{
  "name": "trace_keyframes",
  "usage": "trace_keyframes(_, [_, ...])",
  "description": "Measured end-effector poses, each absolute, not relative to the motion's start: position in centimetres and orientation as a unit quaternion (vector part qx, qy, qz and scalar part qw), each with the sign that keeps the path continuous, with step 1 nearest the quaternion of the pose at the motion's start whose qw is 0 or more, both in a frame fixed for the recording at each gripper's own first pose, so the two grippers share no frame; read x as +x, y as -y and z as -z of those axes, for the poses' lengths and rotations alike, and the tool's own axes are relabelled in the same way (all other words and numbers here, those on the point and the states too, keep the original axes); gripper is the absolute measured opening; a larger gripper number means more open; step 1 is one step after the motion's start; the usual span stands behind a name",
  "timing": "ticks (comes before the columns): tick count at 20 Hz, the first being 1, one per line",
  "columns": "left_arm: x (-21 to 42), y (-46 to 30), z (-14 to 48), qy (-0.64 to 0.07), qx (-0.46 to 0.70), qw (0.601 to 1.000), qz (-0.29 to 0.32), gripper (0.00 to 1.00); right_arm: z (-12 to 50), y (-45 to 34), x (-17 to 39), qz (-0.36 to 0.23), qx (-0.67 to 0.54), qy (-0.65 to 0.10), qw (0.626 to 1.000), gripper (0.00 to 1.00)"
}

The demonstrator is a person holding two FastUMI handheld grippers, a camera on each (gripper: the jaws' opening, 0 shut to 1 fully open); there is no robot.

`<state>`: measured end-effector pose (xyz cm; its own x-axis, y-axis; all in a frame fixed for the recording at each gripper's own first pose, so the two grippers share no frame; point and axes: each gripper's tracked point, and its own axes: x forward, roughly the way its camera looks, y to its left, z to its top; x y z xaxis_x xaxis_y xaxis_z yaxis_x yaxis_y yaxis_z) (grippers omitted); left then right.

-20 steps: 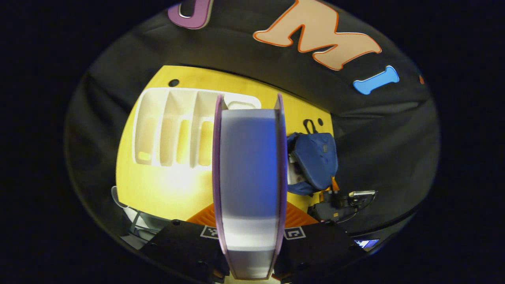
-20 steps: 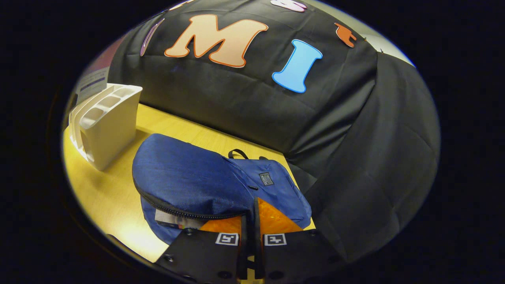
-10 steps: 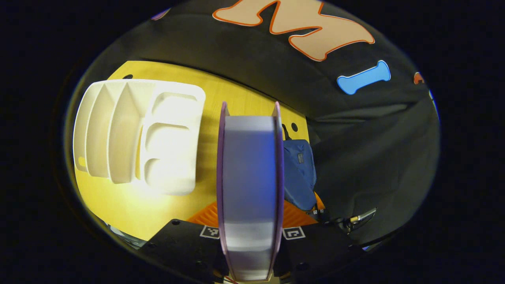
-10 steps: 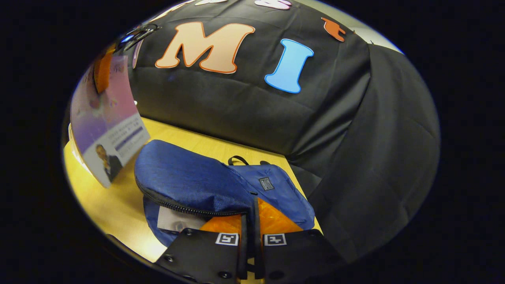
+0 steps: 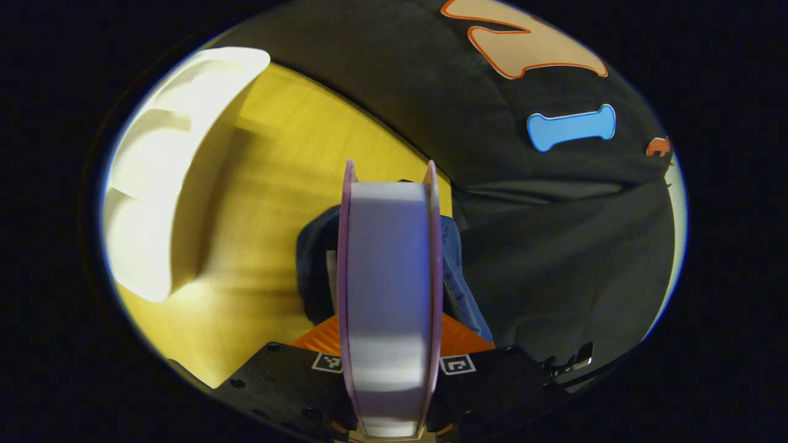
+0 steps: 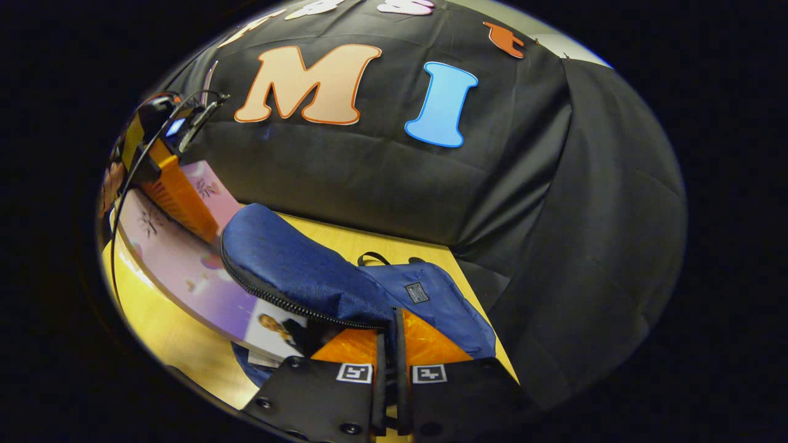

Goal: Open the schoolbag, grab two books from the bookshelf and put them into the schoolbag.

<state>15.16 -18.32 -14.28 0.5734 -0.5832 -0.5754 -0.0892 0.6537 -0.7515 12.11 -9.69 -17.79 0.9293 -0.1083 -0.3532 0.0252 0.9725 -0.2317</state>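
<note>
Nearest the lens in the left gripper view, the left gripper [image 5: 388, 369] is holding a thick book [image 5: 388, 289] fore-edge up, its two fingers spread to the book's full thickness and pressing on both covers. Just beyond, the book's far end is pointing at the blue schoolbag [image 5: 462, 271] lying on the yellow table [image 5: 258, 203], with the white bookshelf [image 5: 166, 172] standing well off to the side.

In the right gripper view, the right gripper [image 6: 389, 363] is pinching the zippered flap [image 6: 289, 271] of the schoolbag, its fingers closed almost together on the fabric edge and lifting it so the mouth is gaping. The book's pink cover is sliding in low under that flap, with the left gripper farther off at its outer end. A second book cannot be made out inside the bag.

The risk from here, as a judgement: the book's leading corner could be catching on the zipper or pushing the soft bag along the table, and thin fabric could be slipping from the pinch, dropping the flap onto the book.
</note>
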Motion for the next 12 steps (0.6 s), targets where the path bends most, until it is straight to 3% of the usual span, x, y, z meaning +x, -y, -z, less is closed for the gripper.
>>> trace_keyframes(12, [19.8, 26.4, 20.3, -0.372, -0.5, 0.749, 0.225, 0.38, 17.8, 7.9, 11.2, 0.007, -0.154, -0.164, 0.974, 0.1])
